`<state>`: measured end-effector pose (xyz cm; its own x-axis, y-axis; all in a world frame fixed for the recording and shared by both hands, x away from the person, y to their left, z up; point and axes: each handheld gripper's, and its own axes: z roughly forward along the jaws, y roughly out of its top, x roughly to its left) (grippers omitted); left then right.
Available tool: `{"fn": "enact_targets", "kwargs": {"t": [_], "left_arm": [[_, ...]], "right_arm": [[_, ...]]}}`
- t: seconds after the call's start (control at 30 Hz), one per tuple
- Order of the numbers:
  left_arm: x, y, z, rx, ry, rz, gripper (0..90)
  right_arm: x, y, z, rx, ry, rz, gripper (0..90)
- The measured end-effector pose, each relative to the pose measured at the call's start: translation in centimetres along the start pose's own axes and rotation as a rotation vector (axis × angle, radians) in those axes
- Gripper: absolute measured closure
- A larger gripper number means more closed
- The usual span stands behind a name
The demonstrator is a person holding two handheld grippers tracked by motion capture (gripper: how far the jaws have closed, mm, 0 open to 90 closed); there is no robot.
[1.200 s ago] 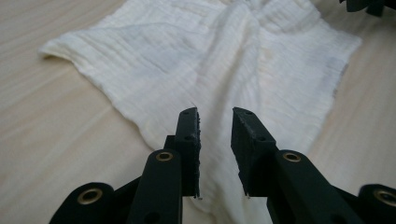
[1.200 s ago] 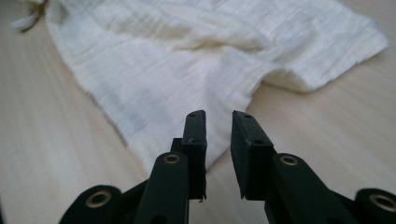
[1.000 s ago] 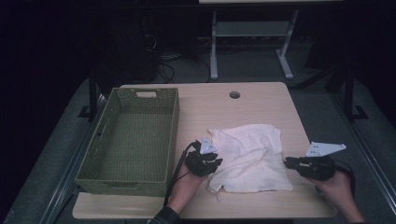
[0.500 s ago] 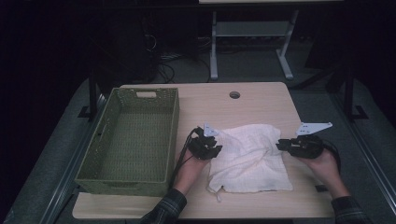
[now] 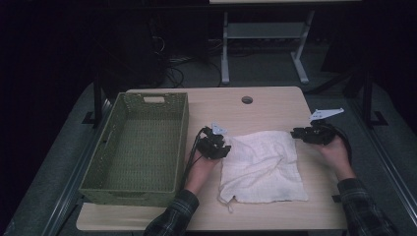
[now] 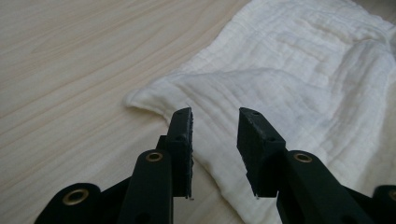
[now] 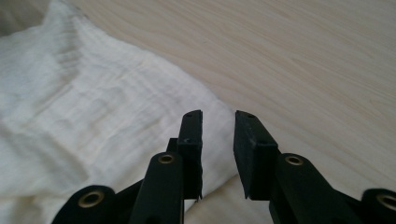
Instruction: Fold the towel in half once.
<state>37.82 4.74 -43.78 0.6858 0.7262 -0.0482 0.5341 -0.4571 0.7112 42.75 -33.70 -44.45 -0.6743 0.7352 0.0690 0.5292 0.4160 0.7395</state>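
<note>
**Two grippers at the far corners of the cloth**

A white cloth [image 5: 263, 167] lies flat on the worktop [image 5: 275, 105], to the right of the green woven basket [image 5: 142, 142]. The left gripper [image 5: 220, 143] is at the cloth's far left corner. The right gripper [image 5: 298, 132] is at the far right corner. Each hand is close to its own corner, so neither has to reach across.

In the left gripper view, the fingers [image 6: 184, 135] have just been opening. They stand apart with nothing pinched, and the corner lies just ahead and under them. In the right gripper view, the fingers [image 7: 192, 140] are apart too, over the cloth's edge, gripping nothing.

The cloth runs from the grippers back toward the person. I see no words or labels anywhere.
</note>
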Motion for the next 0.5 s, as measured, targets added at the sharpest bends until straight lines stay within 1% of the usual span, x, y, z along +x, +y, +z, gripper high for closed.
{"fn": "enact_targets", "kwargs": {"t": [0.03,0.07,0.1,0.17,0.2,0.3,0.37,0.4,0.47,0.5], "left_arm": [[0.0,0.0,0.1,0.0,0.002,-0.002,65.4],[0.0,0.0,0.1,0.0,0.002,-0.002,65.3],[0.1,0.0,0.1,0.0,0.004,-0.005,65.3],[0.2,0.1,0.1,-0.005,0.005,-0.01,65.3],[0.2,0.1,0.0,-0.005,0.005,-0.01,65.3],[0.2,0.1,0.0,-0.004,0.003,-0.008,65.0],[0.2,0.1,0.1,-0.005,0.003,-0.008,64.7],[0.3,0.1,0.1,-0.005,0.006,-0.009,64.6],[0.3,0.1,0.1,-0.004,0.008,-0.014,64.6],[0.4,0.1,0.2,-0.006,0.007,-0.021,64.5]], "right_arm": [[-0.4,0.0,0.4,0.006,0.002,0.002,72.2],[-0.4,0.0,0.4,0.006,0.002,0.002,72.2],[-1.2,0.1,1.0,0.013,-0.01,0.026,72.2],[-1.6,0.1,1.5,0.013,-0.012,0.048,72.5],[-1.8,0.0,1.8,0.018,-0.017,0.049,72.5],[-1.9,-0.2,2.5,0.047,-0.005,0.051,72.1],[-1.9,-0.3,2.7,0.048,0.0,0.052,71.7],[-1.6,-0.5,2.9,0.047,0.012,0.047,71.4],[-1.5,-0.6,2.9,0.048,0.014,0.049,71.4],[-1.2,-0.8,3.1,0.068,0.005,0.029,73.3]]}}
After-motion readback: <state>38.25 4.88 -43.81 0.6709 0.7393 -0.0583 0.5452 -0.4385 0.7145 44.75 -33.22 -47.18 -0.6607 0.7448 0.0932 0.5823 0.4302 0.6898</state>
